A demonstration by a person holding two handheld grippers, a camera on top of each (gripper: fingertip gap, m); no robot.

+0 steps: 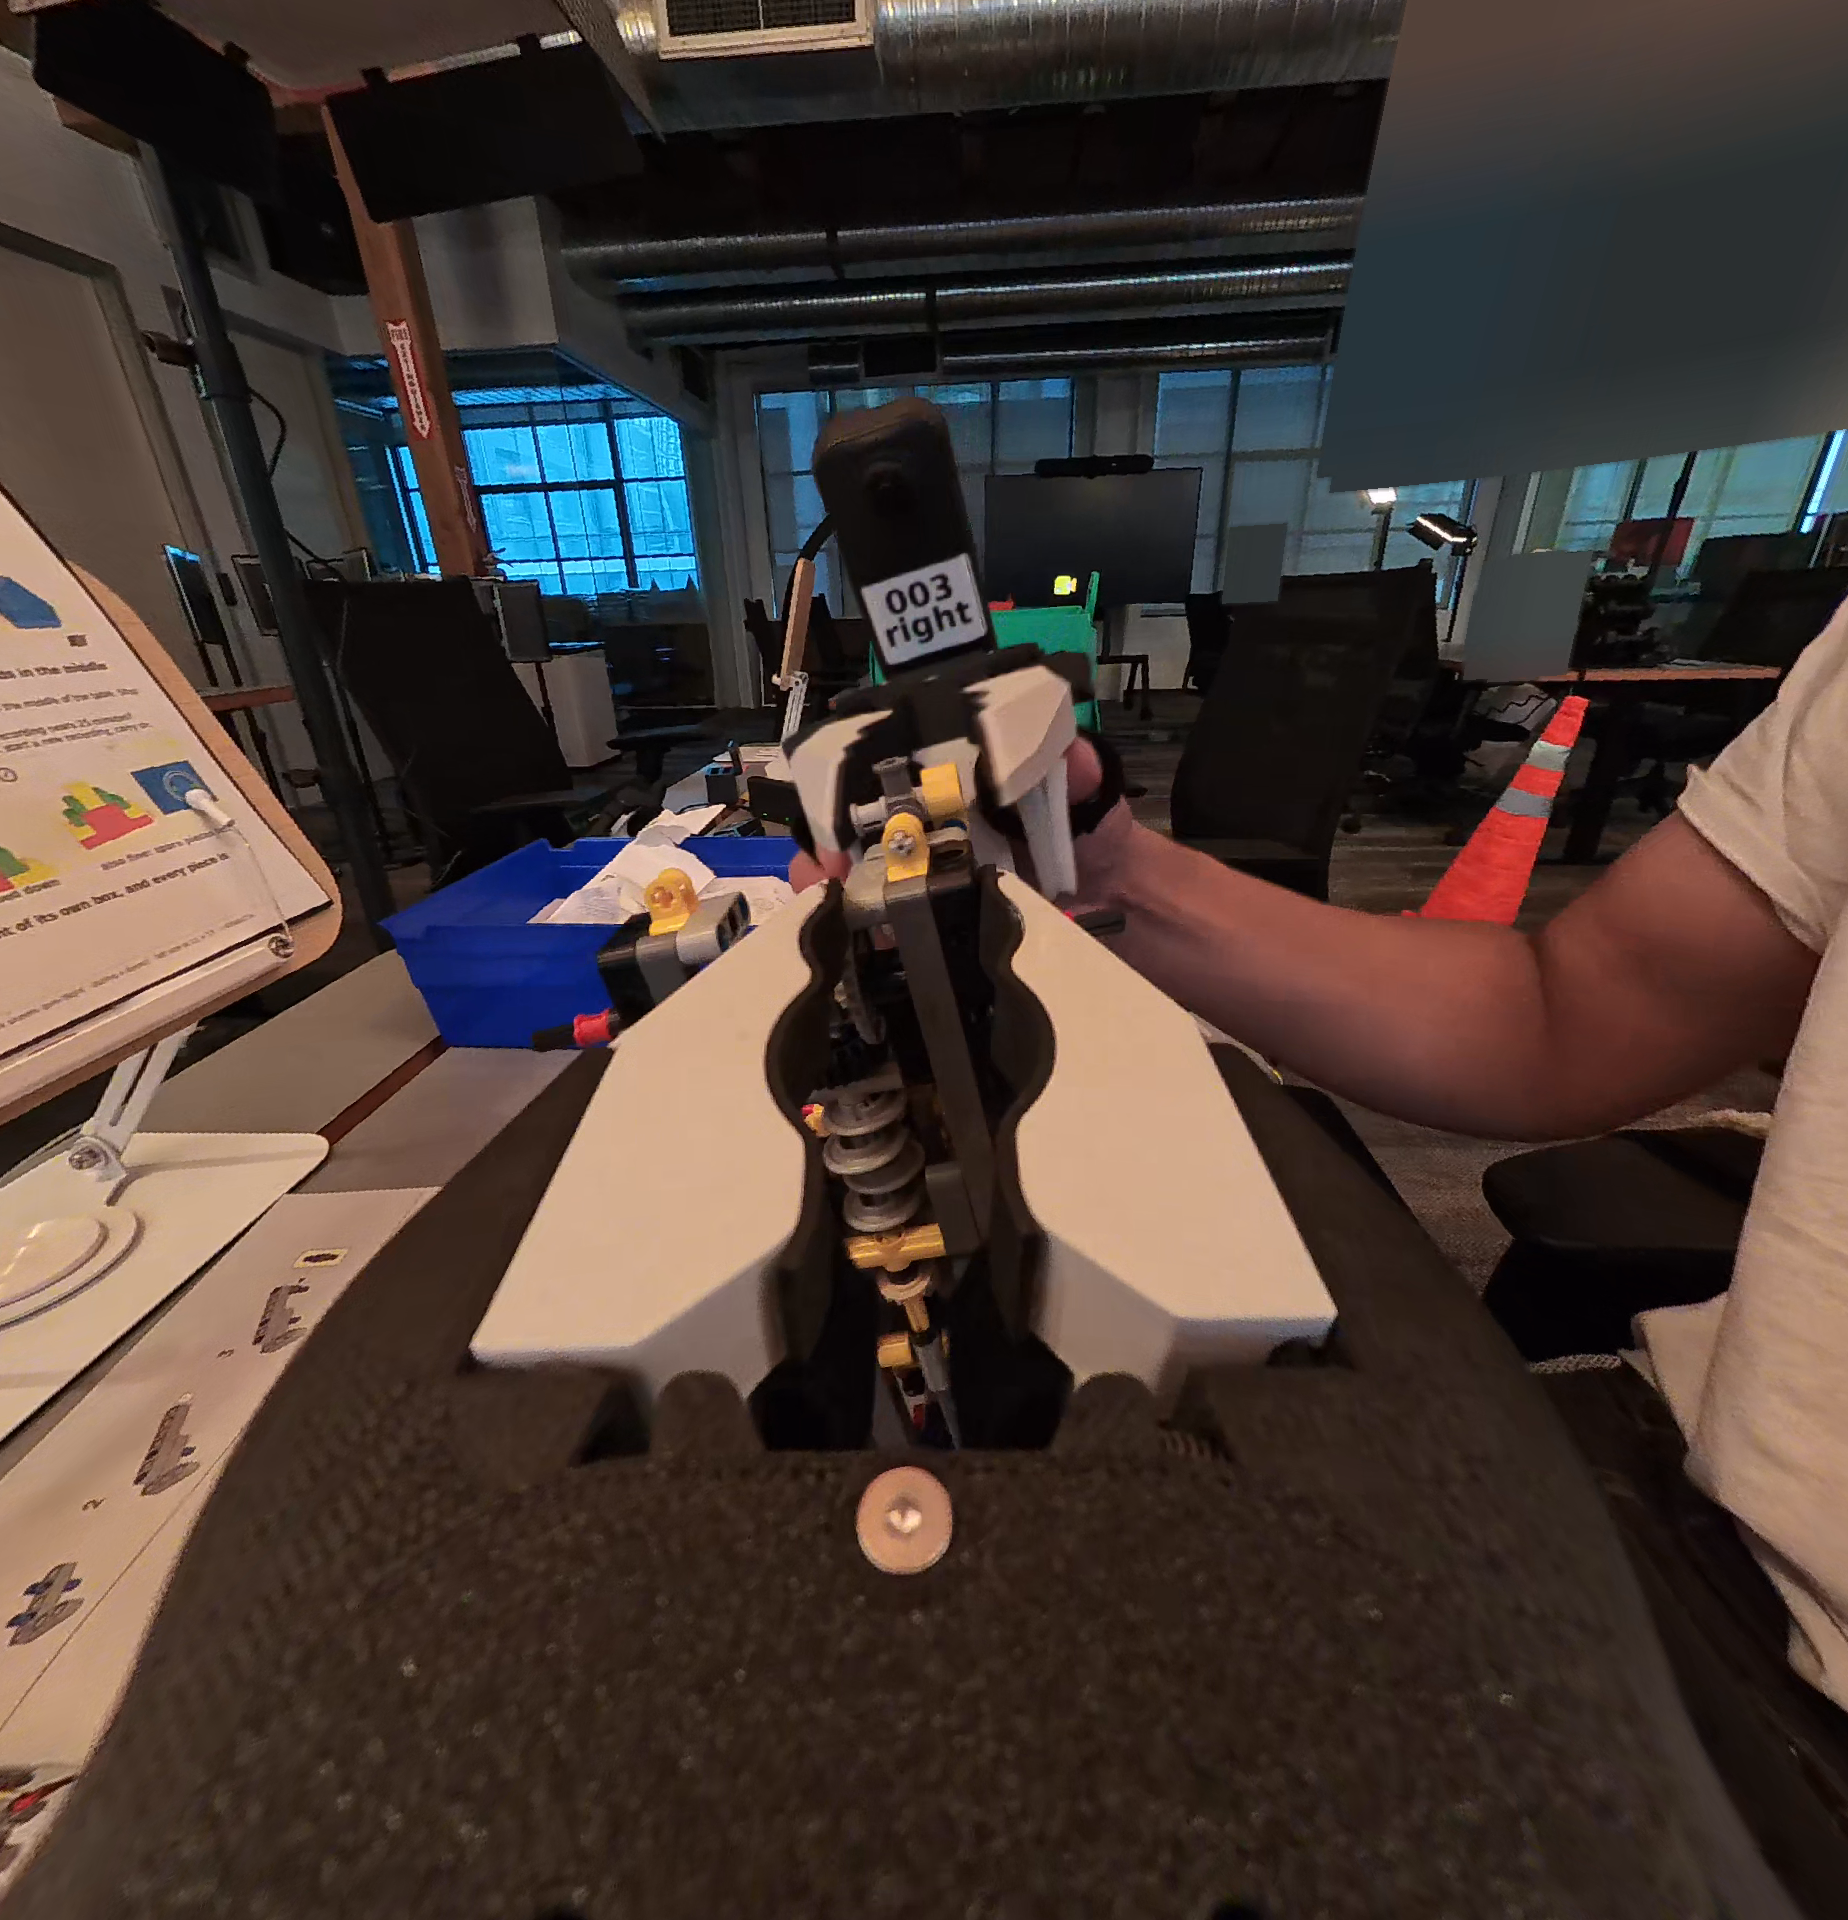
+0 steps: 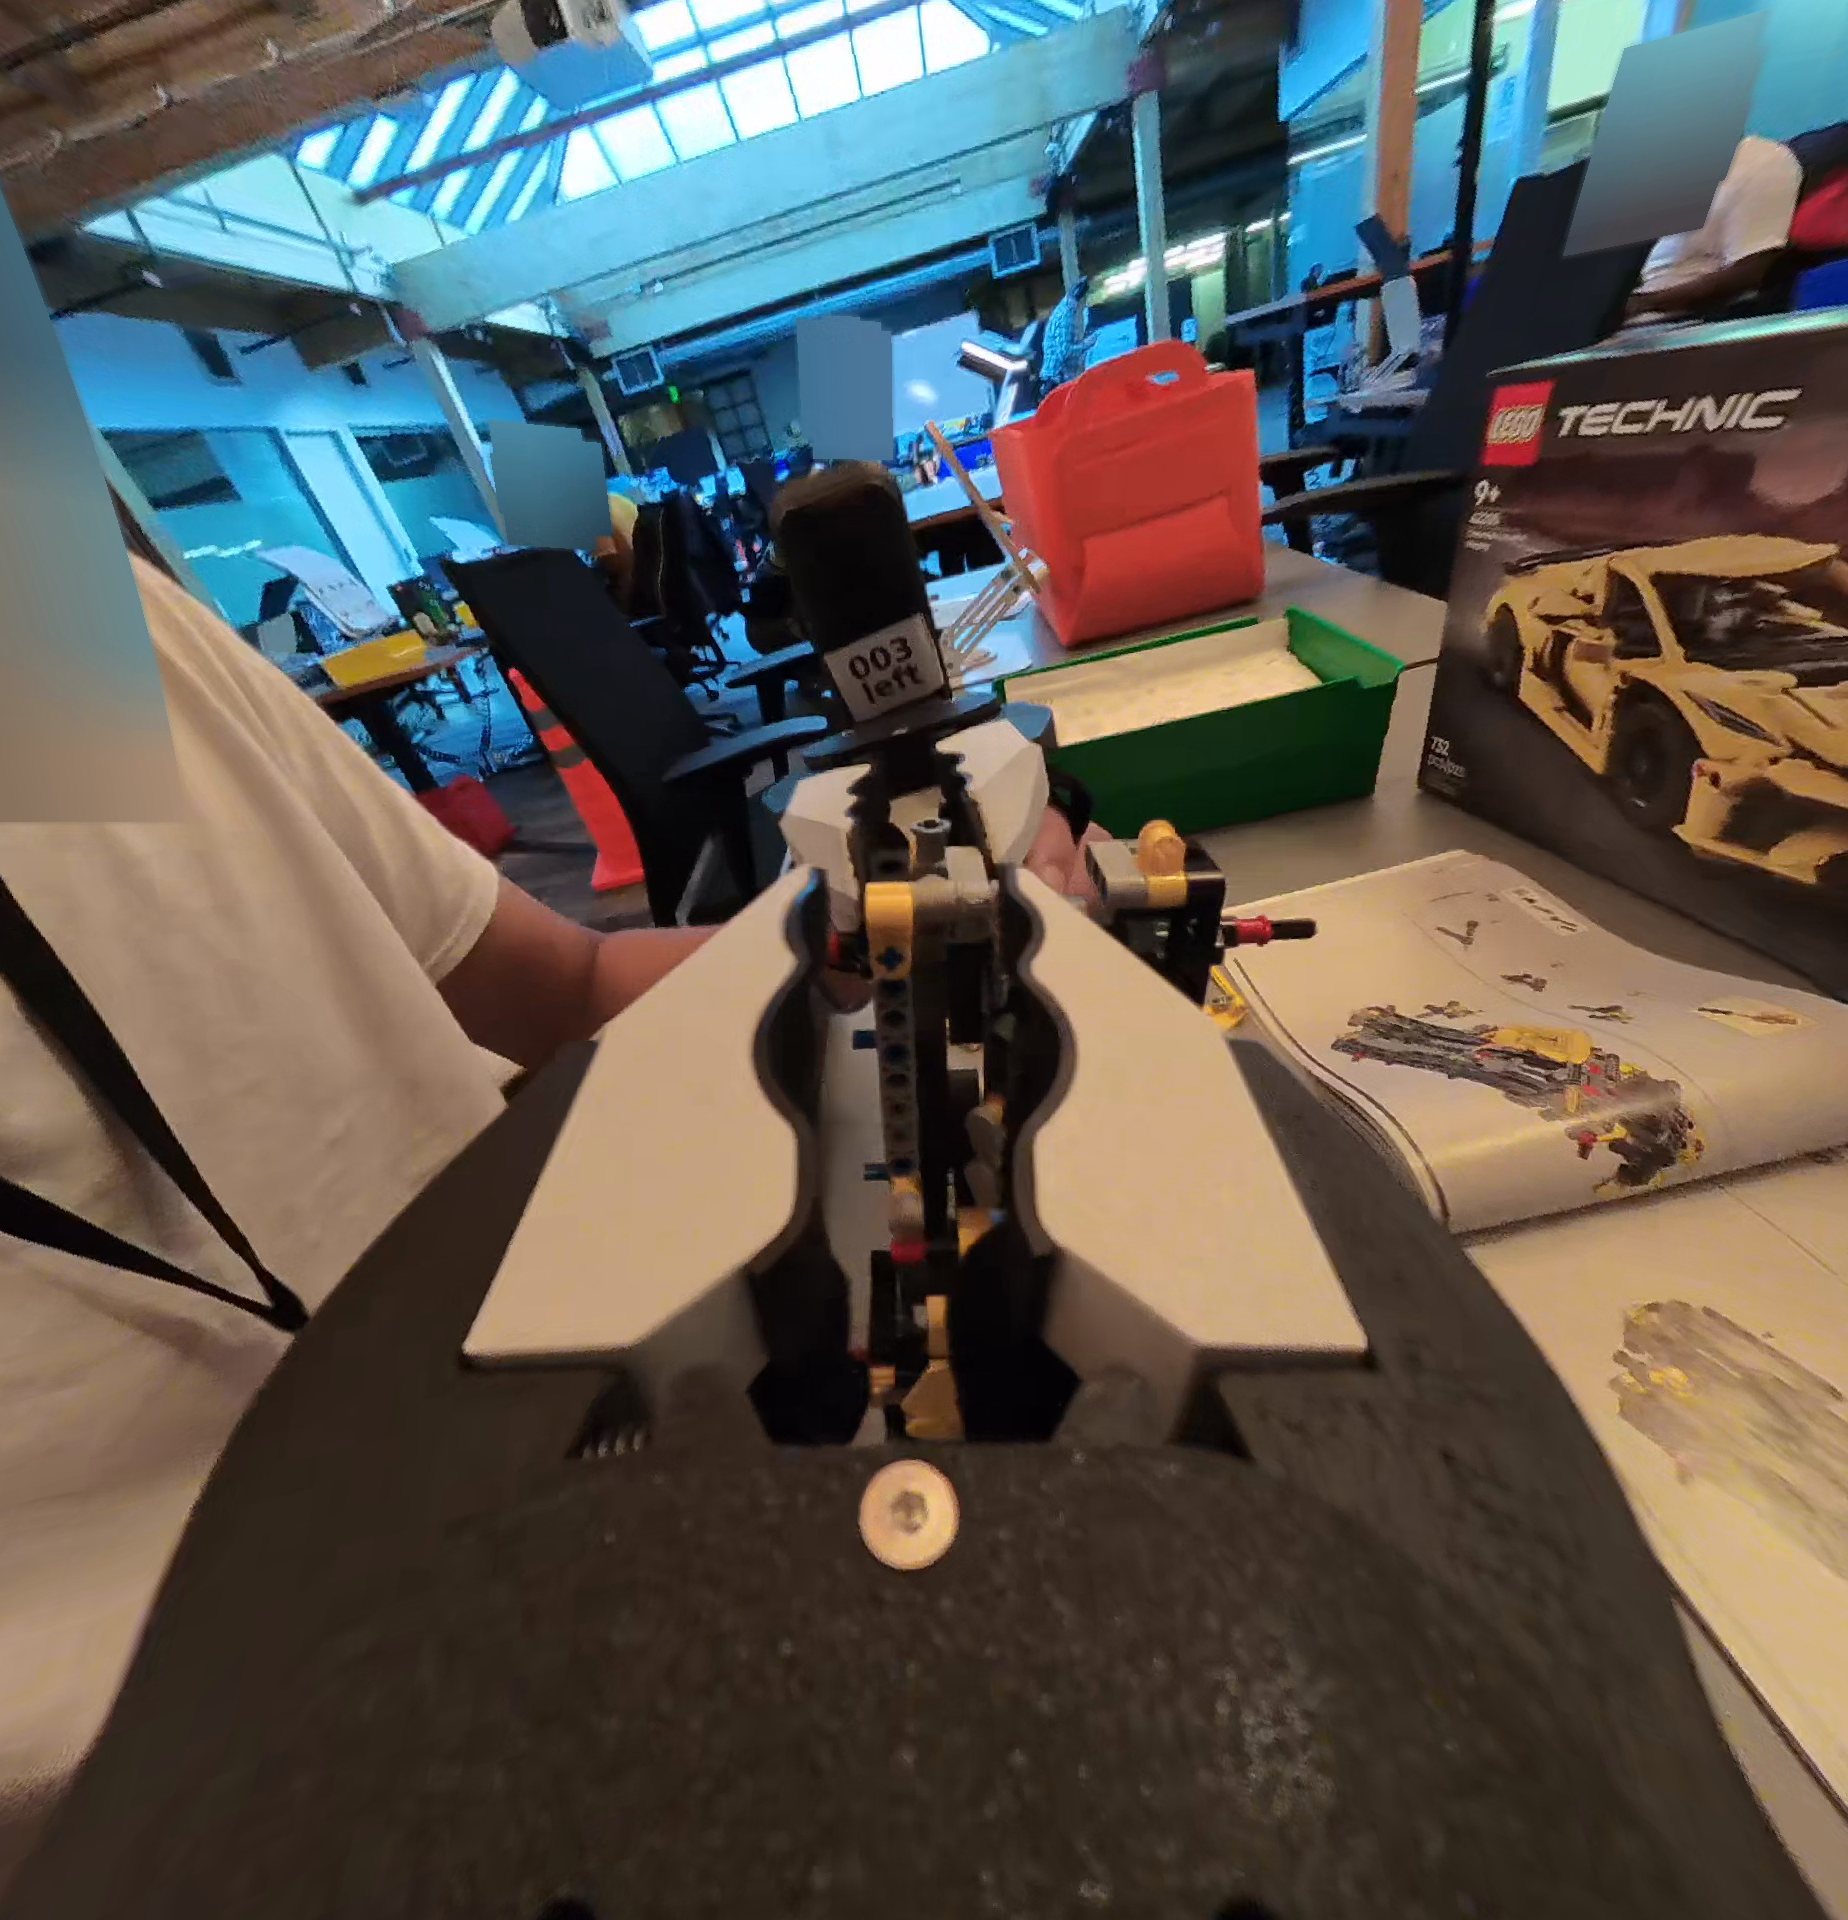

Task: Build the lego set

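A Lego Technic assembly (image 1: 904,1039) of dark grey and black beams, a grey coil spring (image 1: 870,1153) and yellow connectors is held in the air between both grippers. My left gripper (image 1: 909,904) is shut on it along its length. My right gripper (image 2: 915,904) is shut on the same assembly (image 2: 904,1091) from the opposite end, facing the left one. Each gripper shows in the other's view: the right gripper (image 1: 930,769), the left gripper (image 2: 920,800). A side block with a yellow piece and a red-tipped pin (image 1: 671,935) sticks out sideways; it also shows in the right wrist view (image 2: 1159,883).
A blue bin (image 1: 484,966) with papers, an instruction board on a stand (image 1: 99,831) and a parts sheet (image 1: 172,1434) lie left. A green bin (image 2: 1263,748), a red bag (image 2: 1138,499), the set's box (image 2: 1678,582) and an open manual (image 2: 1522,1039) lie right. A person's arm (image 1: 1419,997) reaches in. Both grippers' tips are close together, under 4 cm apart.
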